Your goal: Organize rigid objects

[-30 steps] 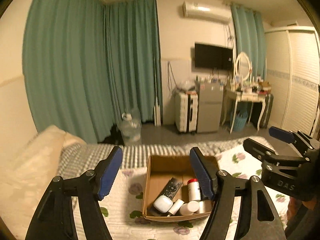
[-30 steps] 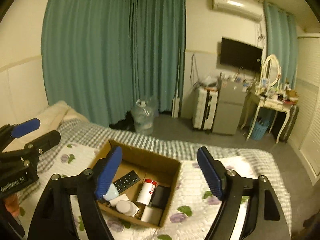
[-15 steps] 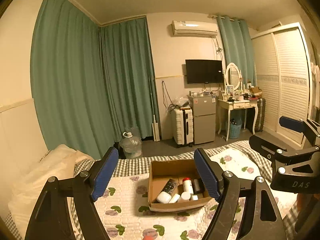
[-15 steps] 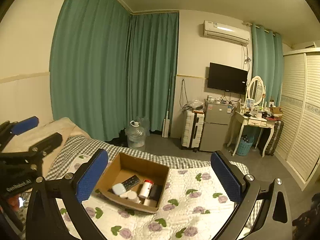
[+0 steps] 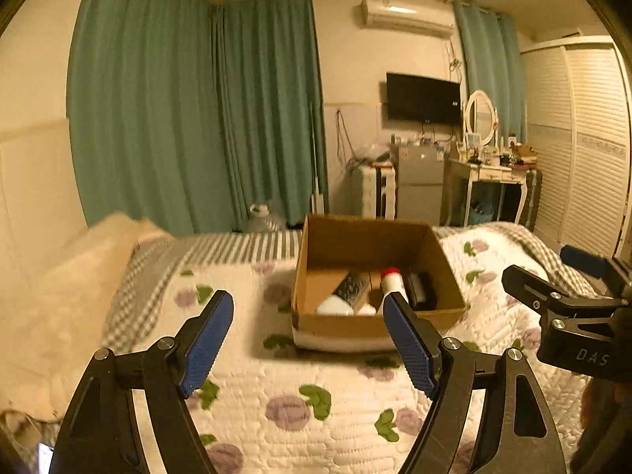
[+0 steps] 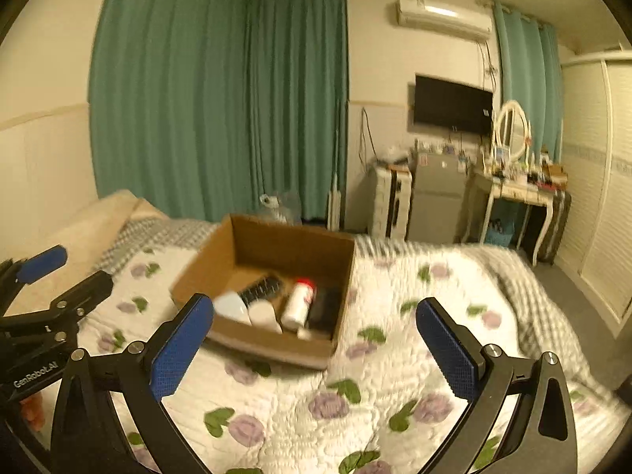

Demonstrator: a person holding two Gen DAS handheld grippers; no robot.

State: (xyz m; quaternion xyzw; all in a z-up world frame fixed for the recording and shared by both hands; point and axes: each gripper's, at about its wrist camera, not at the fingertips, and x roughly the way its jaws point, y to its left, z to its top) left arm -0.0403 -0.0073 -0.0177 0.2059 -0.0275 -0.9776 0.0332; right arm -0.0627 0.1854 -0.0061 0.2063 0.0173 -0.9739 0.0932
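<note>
An open cardboard box (image 5: 367, 237) stands on the flowered bed quilt (image 5: 300, 379); it also shows in the right wrist view (image 6: 300, 245). Inside lie a black remote (image 5: 351, 285), a white bottle with a red cap (image 6: 299, 302), a black object (image 6: 326, 308) and white items (image 6: 233, 308). My left gripper (image 5: 308, 339) is open and empty, in front of the box. My right gripper (image 6: 316, 343) is open and empty, near the box's front right corner. Each gripper shows at the edge of the other's view.
A cream pillow (image 5: 67, 292) lies at the bed's left. Teal curtains (image 5: 197, 110), a water jug (image 6: 280, 201), a suitcase (image 6: 389, 201), a small fridge (image 6: 434, 201), a dressing table (image 6: 521, 193) and a wardrobe (image 5: 584, 150) stand beyond the bed.
Both cameras have dropped and come closer to the box, which now looks larger. Both grippers remain open and empty.
</note>
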